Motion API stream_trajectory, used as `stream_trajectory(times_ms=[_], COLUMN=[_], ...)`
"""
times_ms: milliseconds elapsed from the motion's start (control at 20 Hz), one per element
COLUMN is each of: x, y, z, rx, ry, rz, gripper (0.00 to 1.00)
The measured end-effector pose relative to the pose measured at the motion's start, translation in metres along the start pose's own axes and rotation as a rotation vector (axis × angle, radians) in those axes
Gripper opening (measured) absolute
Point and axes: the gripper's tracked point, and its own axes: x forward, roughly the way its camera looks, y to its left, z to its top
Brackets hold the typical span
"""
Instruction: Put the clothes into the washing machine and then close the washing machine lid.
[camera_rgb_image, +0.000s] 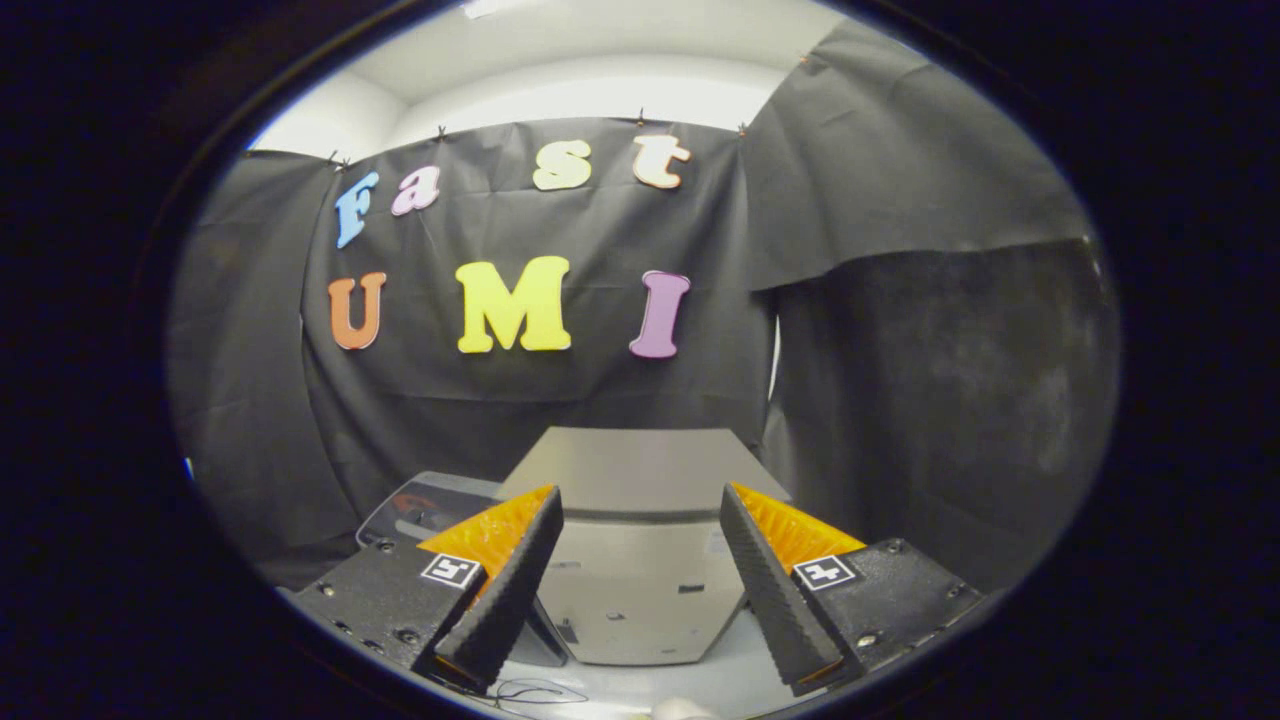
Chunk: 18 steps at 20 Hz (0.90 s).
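Hovering wide open, gripper (640, 580) holds nothing, small silver-grey boxy washing machine (635, 560) with flat lid (635, 465) sits just ahead between the fingers, on a white table (720, 680).

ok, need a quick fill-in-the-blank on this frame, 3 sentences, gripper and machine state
1. The gripper fingers stand ____, holding nothing.
2. The washing machine sits just ahead of the fingers with its lid ____.
3. Behind the machine hangs a ____ cloth wall.

Missing words: open; closed; black
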Motion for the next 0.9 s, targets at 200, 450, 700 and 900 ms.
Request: stream_trajectory(times_ms=[200,450,700,900], x=[-0.053,-0.087,-0.112,-0.123], y=[-0.034,-0.042,-0.040,-0.035], z=[-0.056,-0.100,-0.135,-0.161], rx=[0.013,0.005,0.030,0.050], ry=[0.062,0.045,0.065,0.121], rz=[-0.012,0.039,0.042,0.028], gripper=[0.99,0.99,0.99,0.99])
